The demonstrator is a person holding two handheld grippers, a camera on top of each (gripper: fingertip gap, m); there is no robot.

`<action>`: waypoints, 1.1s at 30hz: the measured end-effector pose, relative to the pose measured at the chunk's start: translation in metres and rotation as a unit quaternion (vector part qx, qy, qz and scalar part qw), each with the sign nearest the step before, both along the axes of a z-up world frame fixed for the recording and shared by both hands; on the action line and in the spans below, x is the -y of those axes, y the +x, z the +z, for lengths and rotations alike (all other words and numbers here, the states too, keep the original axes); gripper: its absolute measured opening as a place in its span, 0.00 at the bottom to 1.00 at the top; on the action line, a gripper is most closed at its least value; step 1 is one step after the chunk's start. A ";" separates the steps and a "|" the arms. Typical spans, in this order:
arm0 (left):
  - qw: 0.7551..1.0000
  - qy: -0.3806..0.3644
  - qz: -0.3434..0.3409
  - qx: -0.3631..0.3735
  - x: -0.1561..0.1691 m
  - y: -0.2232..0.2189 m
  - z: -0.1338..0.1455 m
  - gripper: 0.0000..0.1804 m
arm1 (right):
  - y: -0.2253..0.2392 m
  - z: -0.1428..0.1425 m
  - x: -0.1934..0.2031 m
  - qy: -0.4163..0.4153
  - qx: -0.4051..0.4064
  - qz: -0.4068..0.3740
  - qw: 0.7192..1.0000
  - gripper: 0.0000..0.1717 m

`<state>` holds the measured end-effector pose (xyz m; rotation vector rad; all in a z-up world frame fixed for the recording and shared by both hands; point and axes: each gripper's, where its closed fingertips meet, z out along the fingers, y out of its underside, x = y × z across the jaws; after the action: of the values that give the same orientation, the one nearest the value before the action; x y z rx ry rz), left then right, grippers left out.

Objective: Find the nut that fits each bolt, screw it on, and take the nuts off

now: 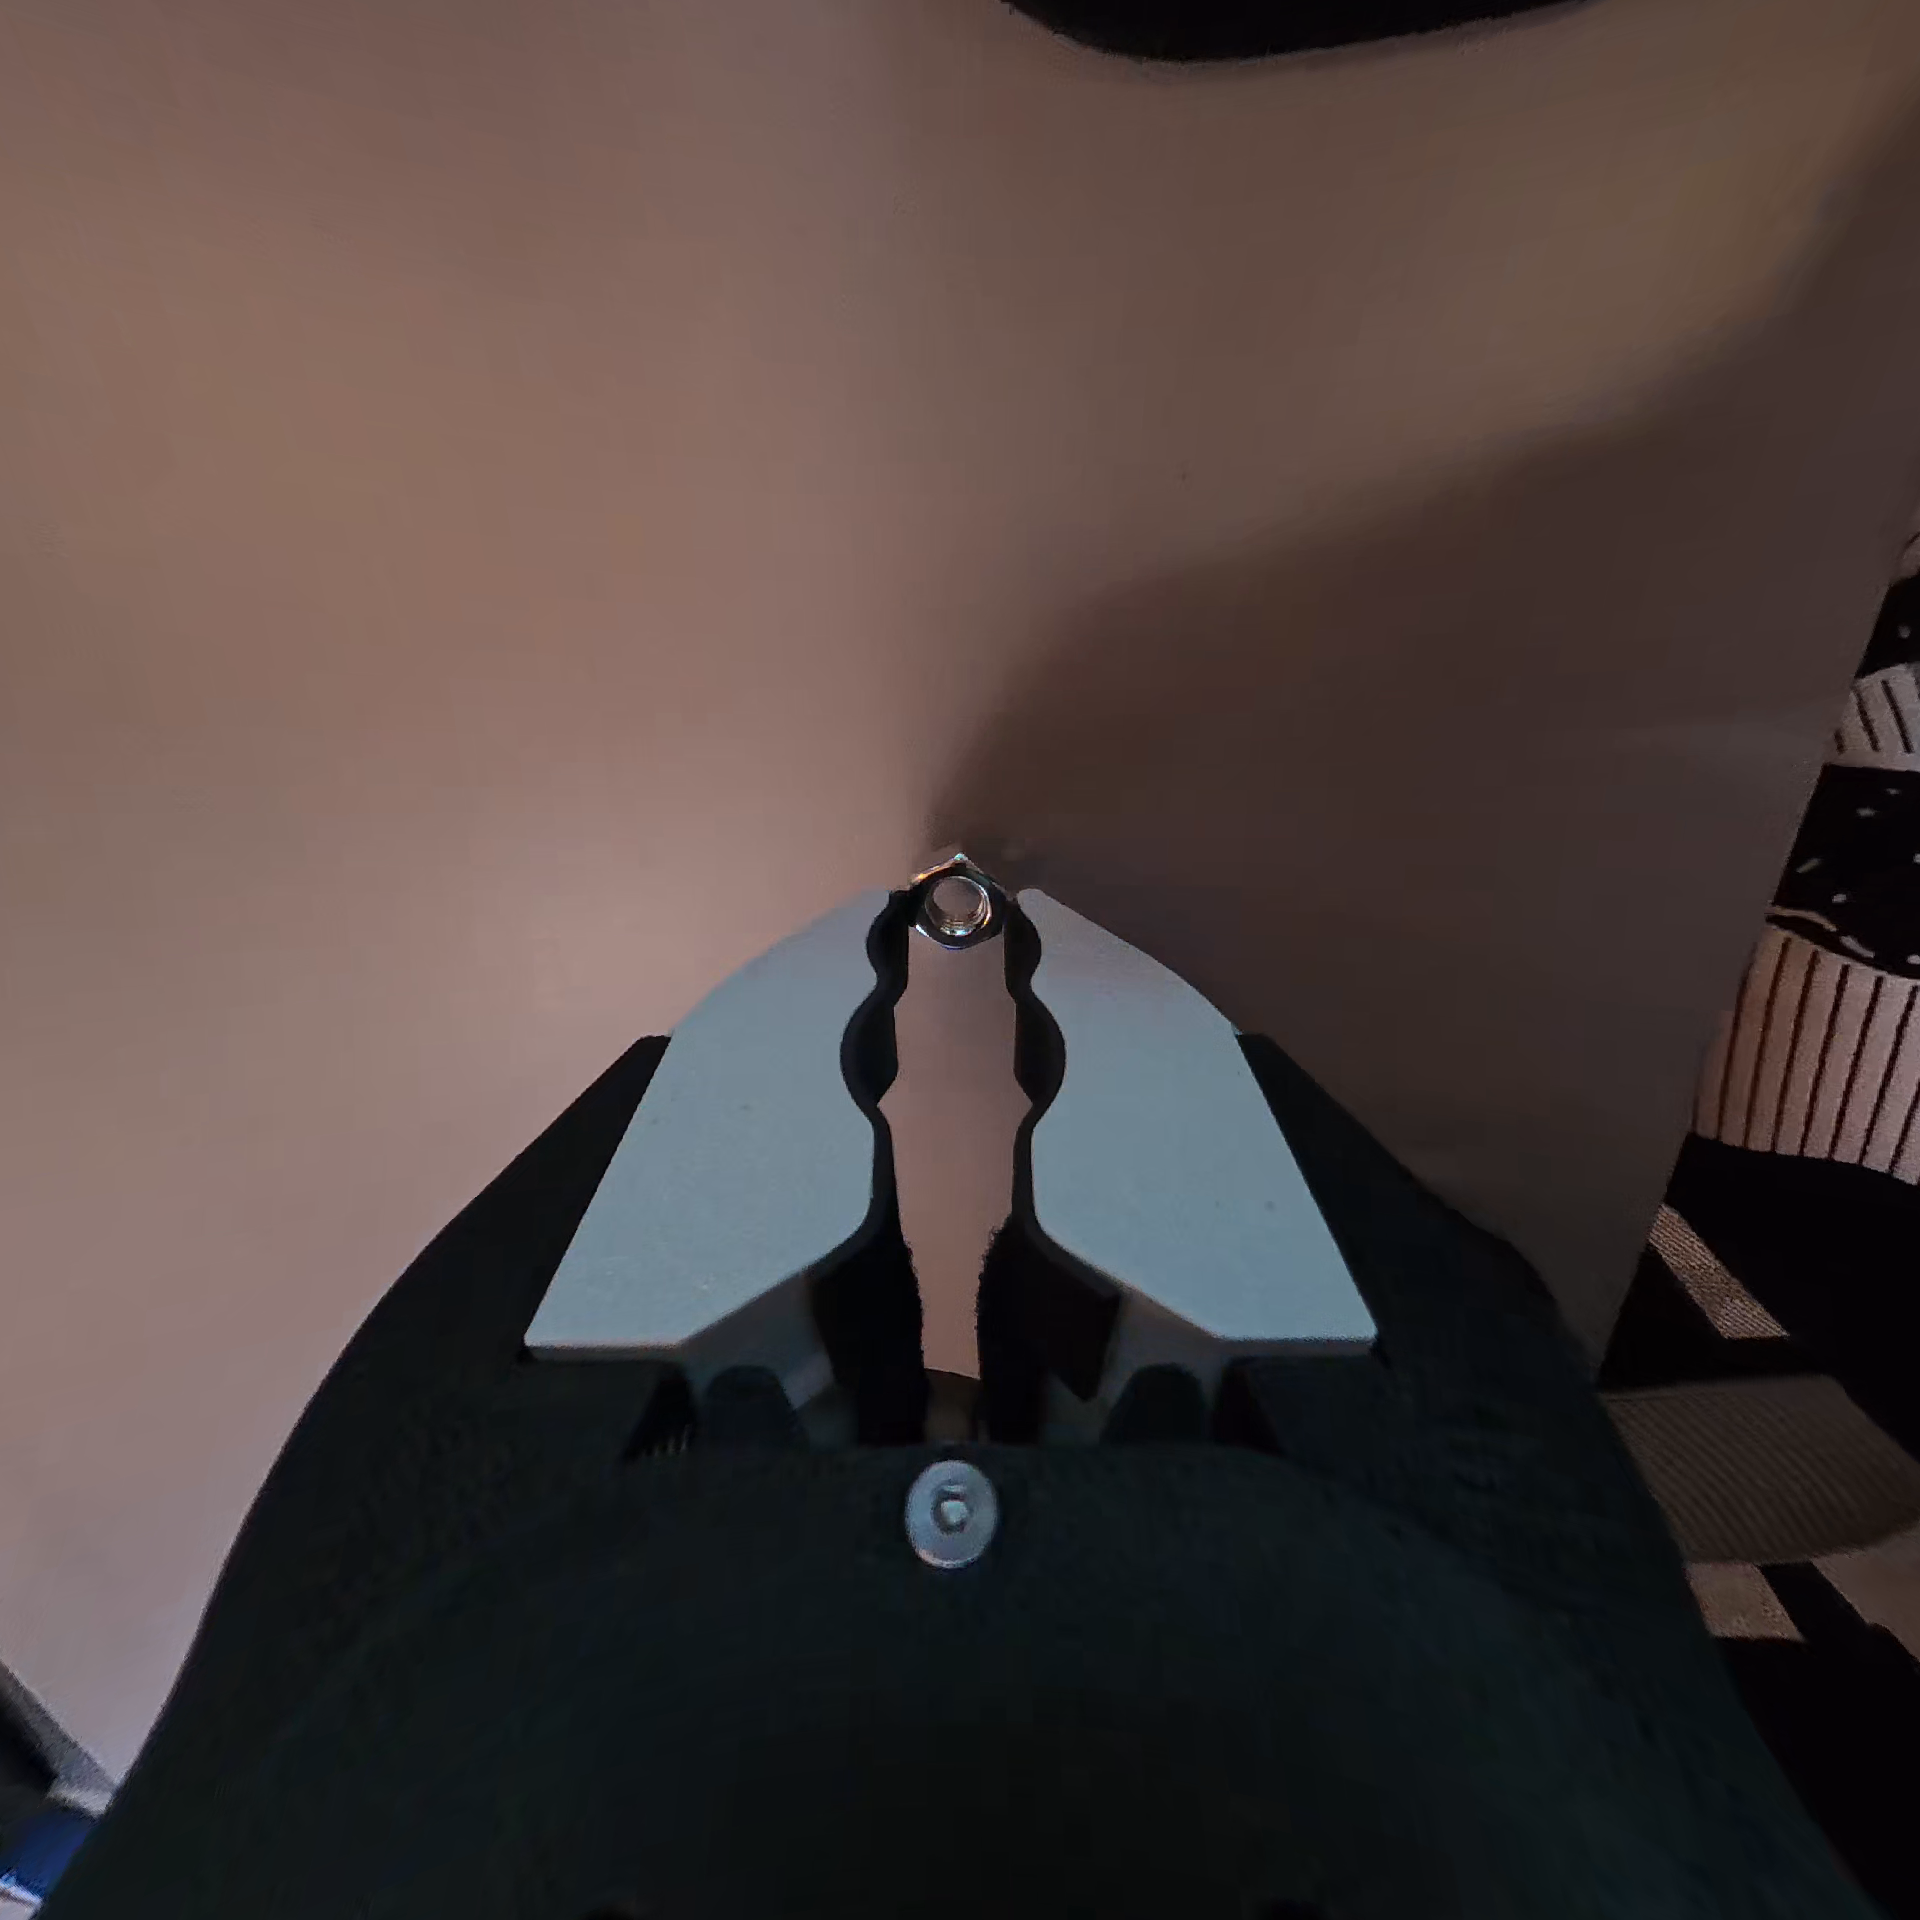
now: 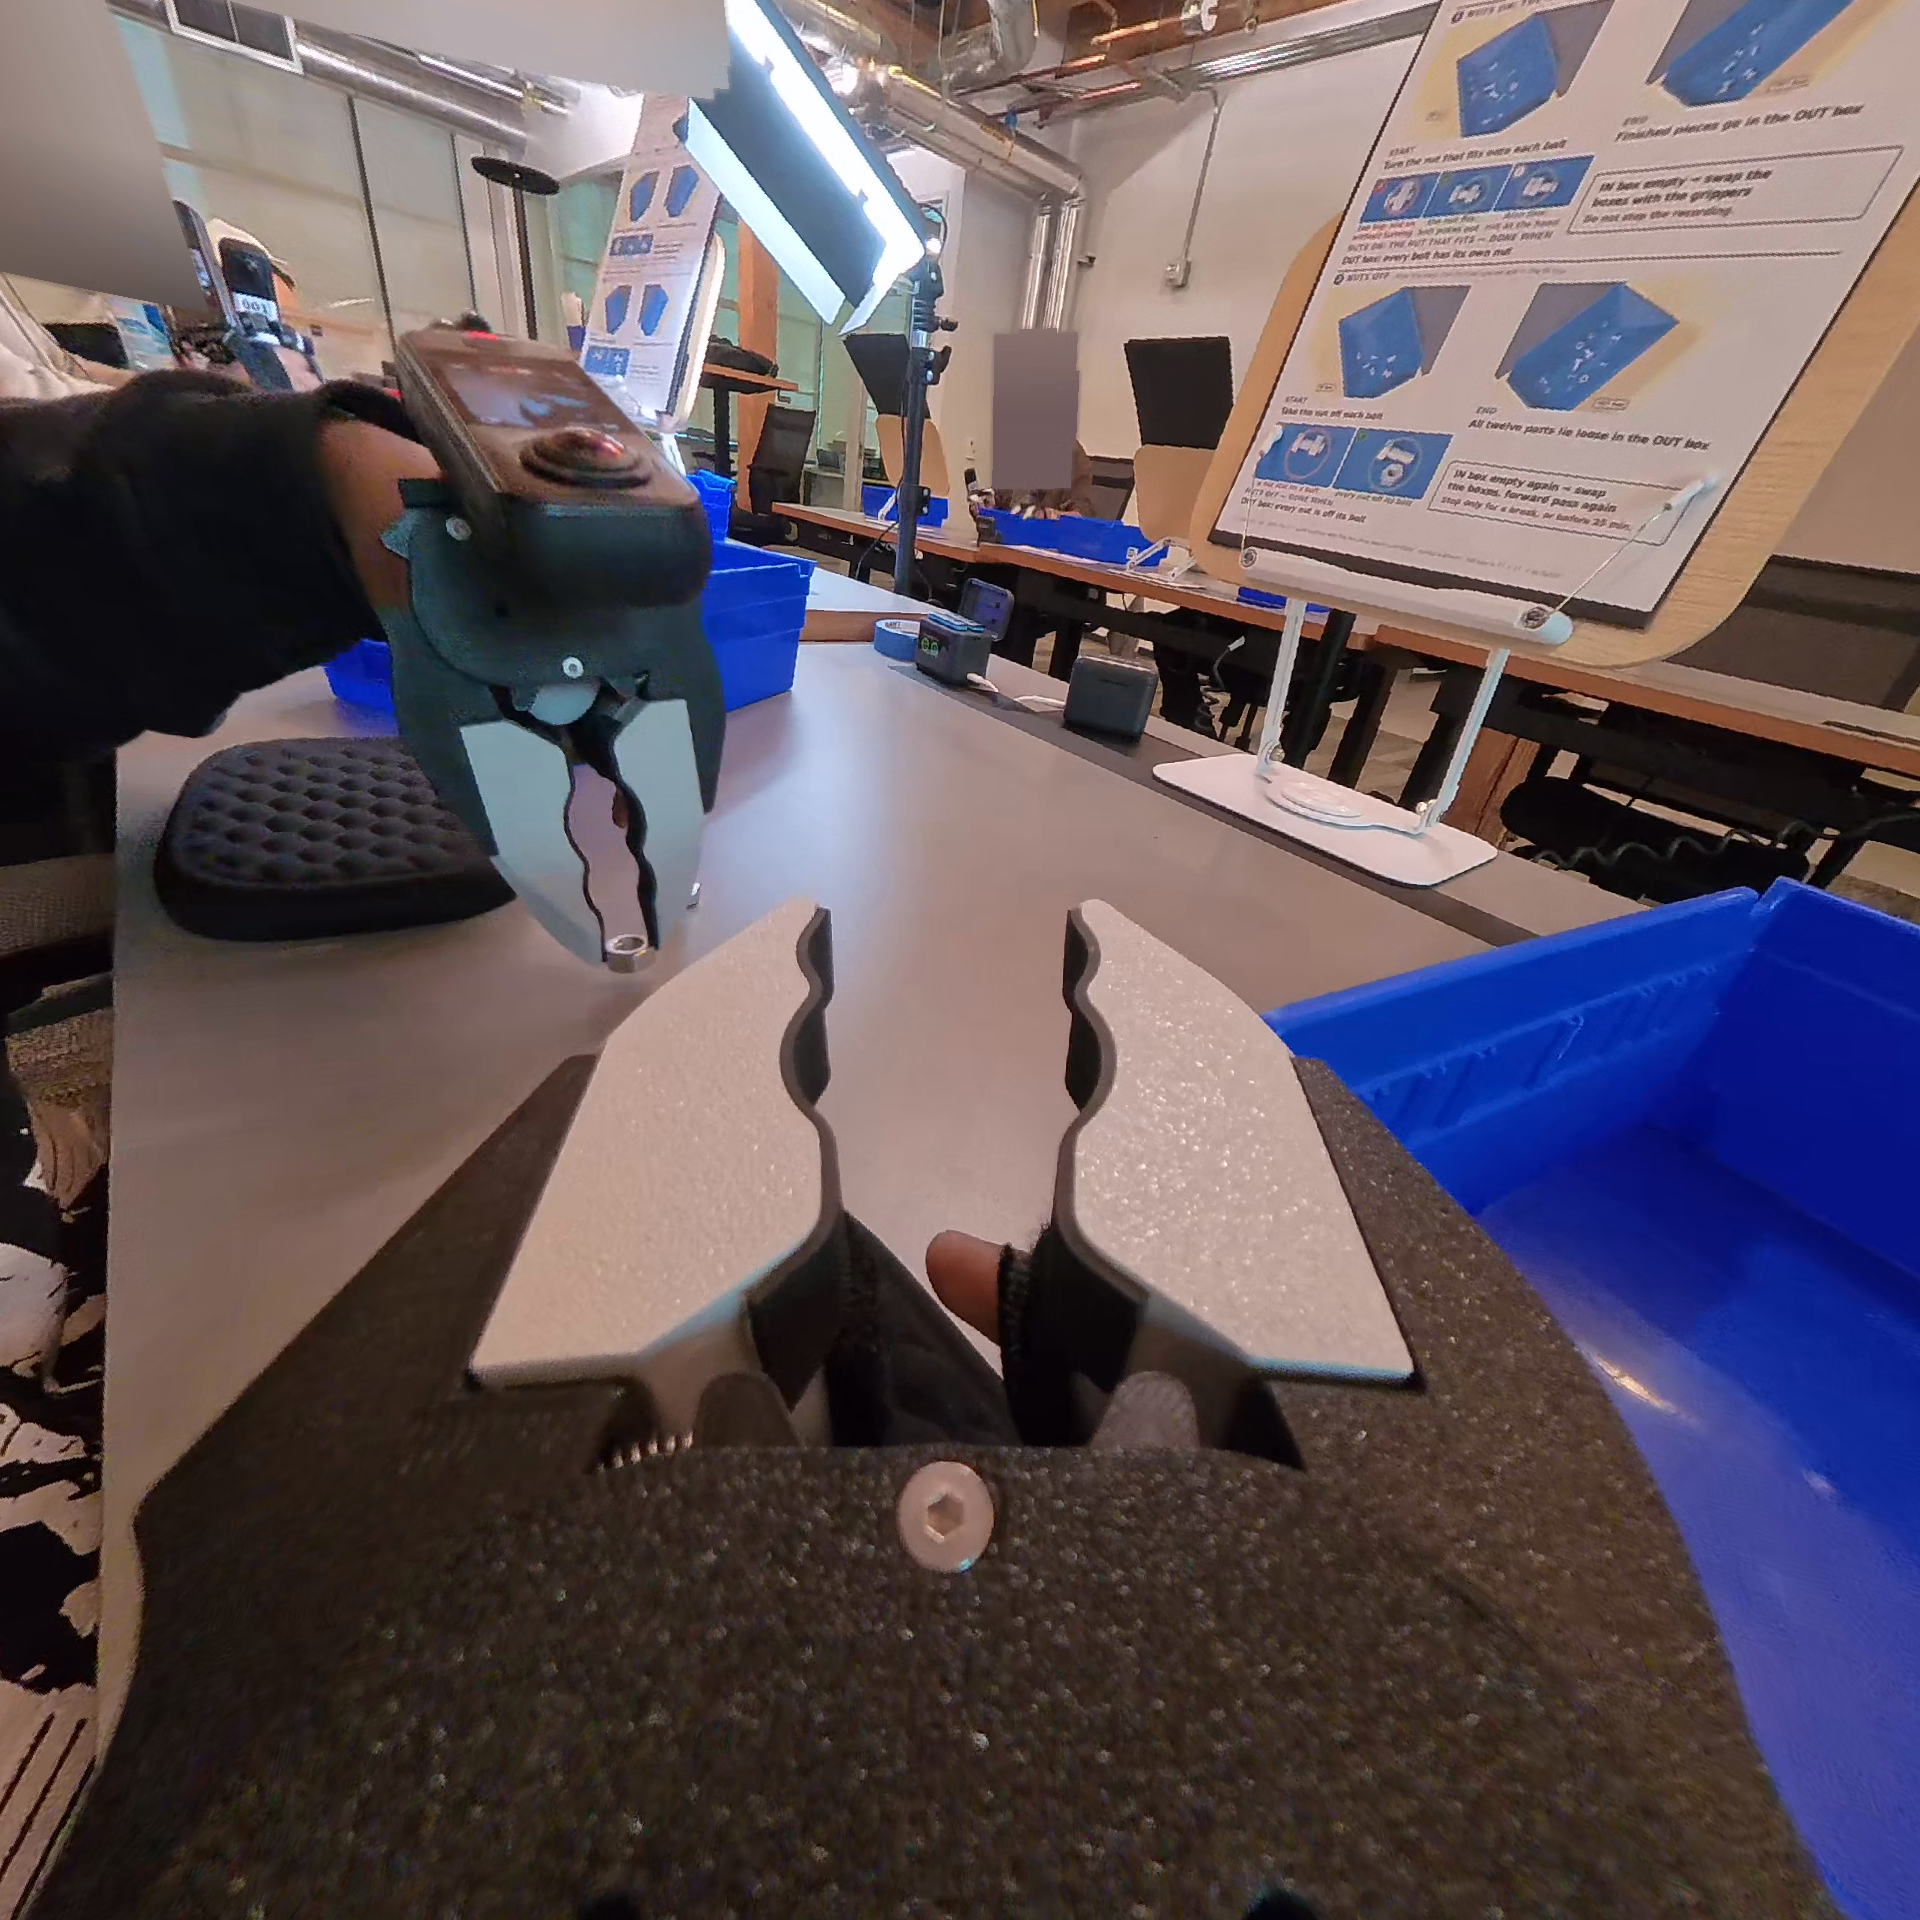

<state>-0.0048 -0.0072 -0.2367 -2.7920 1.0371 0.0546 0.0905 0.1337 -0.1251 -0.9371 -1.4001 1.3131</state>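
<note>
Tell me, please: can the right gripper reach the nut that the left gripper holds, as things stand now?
Probably yes. The right gripper is open and holds nothing, and the silver nut sits clamped at the left gripper tips just ahead to its left. Only bare table lies between them.

black wrist rest [image 2: 312, 831] | white stand [image 2: 1340, 821] | tape roll [image 2: 896, 636] | light panel [image 2: 821, 197]

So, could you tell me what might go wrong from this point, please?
The left tool pinches the silver nut only at its very fingertips, so the nut could slip out or twist. It is pressed close to the grey table, so the tips may scrape. The right tool is open and empty, with no bolt ready.
</note>
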 end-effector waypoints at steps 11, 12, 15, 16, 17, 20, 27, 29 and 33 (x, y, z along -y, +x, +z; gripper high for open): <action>0.994 0.076 0.043 0.069 -0.005 0.003 0.011 0.20 | -0.004 -0.004 0.001 0.007 0.021 -0.002 1.000 0.25; 0.984 0.125 0.066 0.106 -0.009 0.005 0.023 0.21 | -0.006 -0.005 0.003 0.014 0.028 -0.002 1.000 0.25; 0.901 0.342 0.134 0.230 -0.020 -0.001 0.078 0.22 | -0.020 -0.007 0.018 0.016 0.072 0.014 0.997 0.25; 0.853 0.421 0.155 0.264 -0.017 -0.009 0.099 0.24 | -0.027 -0.008 0.027 0.013 0.093 0.028 0.995 0.25; 0.802 0.490 0.179 0.290 -0.010 -0.020 0.115 0.26 | -0.036 -0.009 0.037 0.012 0.116 0.042 0.992 0.25; 0.700 0.578 0.236 0.346 0.022 -0.049 0.125 0.32 | -0.068 -0.017 0.071 0.026 0.185 0.094 0.978 0.24; 0.661 0.611 0.219 0.377 0.048 -0.054 0.127 0.35 | -0.134 -0.054 0.127 0.095 0.278 0.184 0.938 0.18; 0.666 0.608 0.213 0.376 0.047 -0.052 0.126 0.35 | -0.147 -0.063 0.138 0.087 0.293 0.199 0.931 0.16; 0.677 0.605 0.204 0.367 0.046 -0.048 0.123 0.35 | -0.162 -0.082 0.152 0.084 0.323 0.217 0.917 0.16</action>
<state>-0.0530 -0.0536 -0.1140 -1.4470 0.0065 -0.2286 -0.0713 -0.0181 -0.2075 -1.0251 -2.3019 1.2113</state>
